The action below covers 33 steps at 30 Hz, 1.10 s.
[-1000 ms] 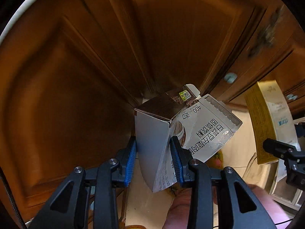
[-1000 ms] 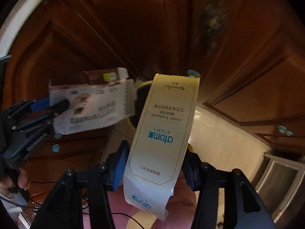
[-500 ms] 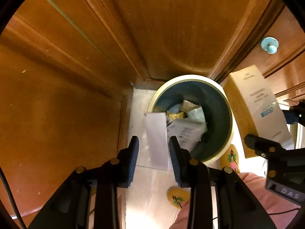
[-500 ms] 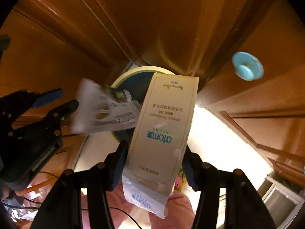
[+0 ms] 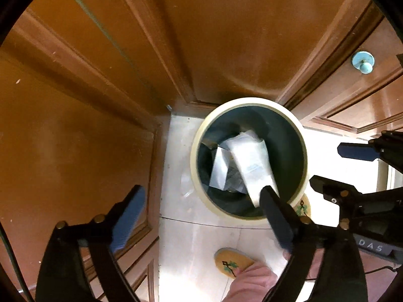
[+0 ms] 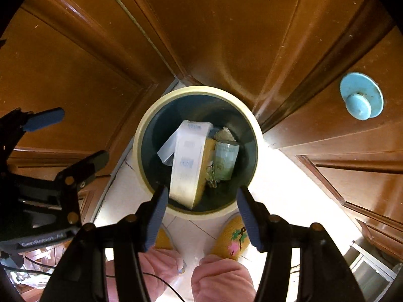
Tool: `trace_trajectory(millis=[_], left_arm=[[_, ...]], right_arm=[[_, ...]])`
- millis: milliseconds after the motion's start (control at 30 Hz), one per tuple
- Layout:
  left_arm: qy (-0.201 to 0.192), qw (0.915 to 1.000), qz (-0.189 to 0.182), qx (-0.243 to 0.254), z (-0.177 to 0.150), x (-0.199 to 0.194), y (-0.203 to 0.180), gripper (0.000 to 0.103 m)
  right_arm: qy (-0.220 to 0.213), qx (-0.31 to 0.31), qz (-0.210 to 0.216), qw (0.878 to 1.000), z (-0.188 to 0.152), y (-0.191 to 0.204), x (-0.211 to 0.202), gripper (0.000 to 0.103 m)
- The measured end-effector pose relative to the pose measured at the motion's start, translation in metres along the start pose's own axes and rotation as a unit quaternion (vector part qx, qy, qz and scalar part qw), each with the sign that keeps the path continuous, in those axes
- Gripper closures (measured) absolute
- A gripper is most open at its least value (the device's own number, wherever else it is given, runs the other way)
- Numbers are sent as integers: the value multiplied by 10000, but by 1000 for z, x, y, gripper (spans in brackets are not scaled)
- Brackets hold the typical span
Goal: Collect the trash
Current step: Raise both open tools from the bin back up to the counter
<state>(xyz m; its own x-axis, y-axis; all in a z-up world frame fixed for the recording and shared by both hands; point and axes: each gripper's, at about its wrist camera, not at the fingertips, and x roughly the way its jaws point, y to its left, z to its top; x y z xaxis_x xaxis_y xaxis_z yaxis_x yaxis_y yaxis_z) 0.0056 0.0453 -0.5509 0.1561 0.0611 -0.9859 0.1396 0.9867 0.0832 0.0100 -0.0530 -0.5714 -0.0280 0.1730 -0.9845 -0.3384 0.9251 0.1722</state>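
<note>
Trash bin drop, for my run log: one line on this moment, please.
left gripper: open, empty | right gripper: open, empty | toothpaste box and carton: inside trash bin | phase: both released

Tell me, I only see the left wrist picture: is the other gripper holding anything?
Observer: No. The right gripper has just been opening its jaws. Nothing is gripped between its pads, and the long box is past them, in the bin.
Operator: What's beside the box?
Observer: A can with a green label, right next to it.
Operator: Anything pretty?
Observer: The slipper by the bin has a pink flower on it.
</note>
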Motion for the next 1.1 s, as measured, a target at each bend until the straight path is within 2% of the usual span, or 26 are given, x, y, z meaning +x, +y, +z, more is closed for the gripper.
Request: trace_trajectory(millis=[267, 500, 767, 967, 1100], left_arm=[[16, 9995, -242, -204, -4, 3, 15, 5], [1, 9983, -507, -293, -4, -28, 17, 5], [-49, 9955, -785, -530, -1, -87, 23, 5], [-162, 9935, -1015, -488, -1, -151, 25, 5], [-372, 9925, -1108, -359, 0, -205, 22, 5]], right_arm=[[-305, 350, 120, 9989, -5, 0, -9, 43], [-449, 648, 187, 9967, -11, 0, -43, 43], [-573, 1077, 269, 9922, -22, -1, -105, 43], [-752, 1244, 310, 9889, -32, 8, -167, 43], [-948, 1310, 333, 9863, -40, 16, -215, 43]])
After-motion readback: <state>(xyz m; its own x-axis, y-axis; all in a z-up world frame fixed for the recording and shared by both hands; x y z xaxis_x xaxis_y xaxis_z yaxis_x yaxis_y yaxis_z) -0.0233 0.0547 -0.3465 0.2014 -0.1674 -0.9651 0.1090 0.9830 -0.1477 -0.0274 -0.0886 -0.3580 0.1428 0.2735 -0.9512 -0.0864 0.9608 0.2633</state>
